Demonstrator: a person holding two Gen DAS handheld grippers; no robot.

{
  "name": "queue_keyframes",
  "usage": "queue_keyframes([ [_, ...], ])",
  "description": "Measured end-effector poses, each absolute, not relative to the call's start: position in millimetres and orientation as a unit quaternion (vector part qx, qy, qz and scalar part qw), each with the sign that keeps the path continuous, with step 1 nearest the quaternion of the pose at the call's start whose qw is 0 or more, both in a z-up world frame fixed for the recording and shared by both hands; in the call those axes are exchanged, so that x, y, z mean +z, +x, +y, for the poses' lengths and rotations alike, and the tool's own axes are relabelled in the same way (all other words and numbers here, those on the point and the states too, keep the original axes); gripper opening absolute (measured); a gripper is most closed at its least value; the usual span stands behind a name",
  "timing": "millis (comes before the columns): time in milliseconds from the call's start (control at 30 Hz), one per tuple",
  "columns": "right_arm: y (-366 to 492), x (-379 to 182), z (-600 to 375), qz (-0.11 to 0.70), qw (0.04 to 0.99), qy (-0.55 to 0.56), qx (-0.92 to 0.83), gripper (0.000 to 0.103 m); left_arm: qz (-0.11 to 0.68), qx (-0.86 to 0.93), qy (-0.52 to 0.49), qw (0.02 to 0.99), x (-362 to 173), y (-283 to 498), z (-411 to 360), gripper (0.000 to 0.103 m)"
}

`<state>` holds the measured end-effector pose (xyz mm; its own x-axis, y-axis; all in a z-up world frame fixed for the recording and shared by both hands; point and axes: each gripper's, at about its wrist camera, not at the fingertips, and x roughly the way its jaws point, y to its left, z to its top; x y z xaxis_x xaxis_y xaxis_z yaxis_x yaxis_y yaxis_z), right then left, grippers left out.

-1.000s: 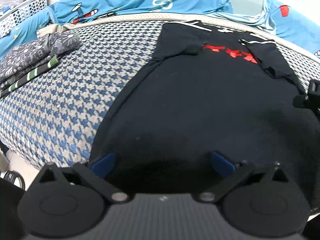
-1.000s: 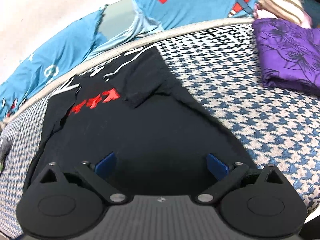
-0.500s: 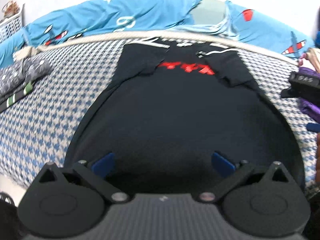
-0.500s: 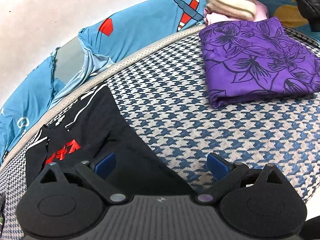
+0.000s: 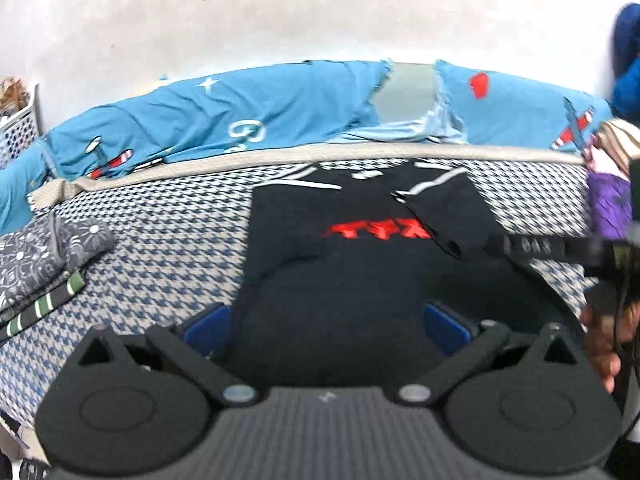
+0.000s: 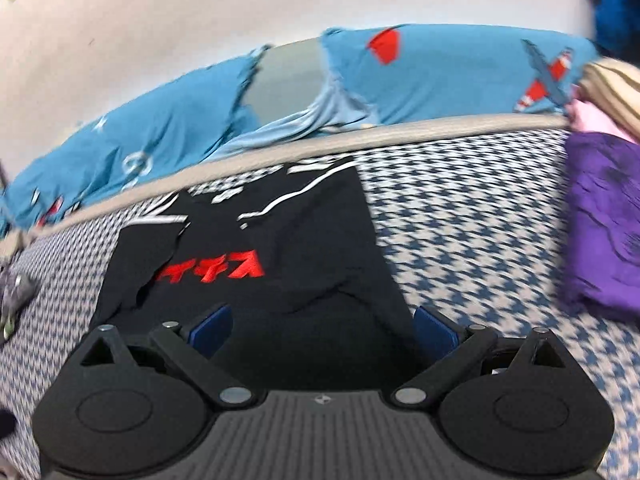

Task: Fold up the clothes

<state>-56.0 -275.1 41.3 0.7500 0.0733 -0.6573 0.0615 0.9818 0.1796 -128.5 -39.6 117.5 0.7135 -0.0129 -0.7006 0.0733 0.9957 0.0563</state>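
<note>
A black T-shirt (image 5: 360, 272) with red characters (image 5: 378, 231) and white stripes lies flat on the houndstooth bed cover (image 5: 168, 264), both sleeves folded inward. My left gripper (image 5: 328, 326) hovers open over the shirt's near part, blue pads wide apart, nothing between them. In the right wrist view the same black T-shirt (image 6: 280, 280) lies ahead, and my right gripper (image 6: 322, 330) is open above its lower right part. The right gripper's body (image 5: 560, 248) shows at the right edge of the left wrist view, held by a hand (image 5: 604, 344).
Folded grey patterned clothes (image 5: 44, 256) lie on the left of the bed. A folded purple garment (image 6: 604, 224) and a striped beige one (image 6: 612, 84) lie on the right. A blue airplane-print sheet (image 5: 260, 112) runs along the far edge by the wall. A white basket (image 5: 20, 132) stands far left.
Both grippers have pulled back and tilted up, so more wall shows. The right gripper swung left from the purple garment, back over the shirt. Both stayed open.
</note>
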Motion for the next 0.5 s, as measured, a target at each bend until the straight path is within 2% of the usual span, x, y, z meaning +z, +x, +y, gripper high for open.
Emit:
queue_keyframes([
  [267,-20,33,-290,0.356,0.929,0.103,0.009,0.098,0.394,0.023,-0.004,0.919,122,-101,19,0.103],
  [500,-2,27,-307,0.364,0.919,0.149,0.008,0.098,0.402,0.052,0.003,0.914,120,-83,45,0.103],
])
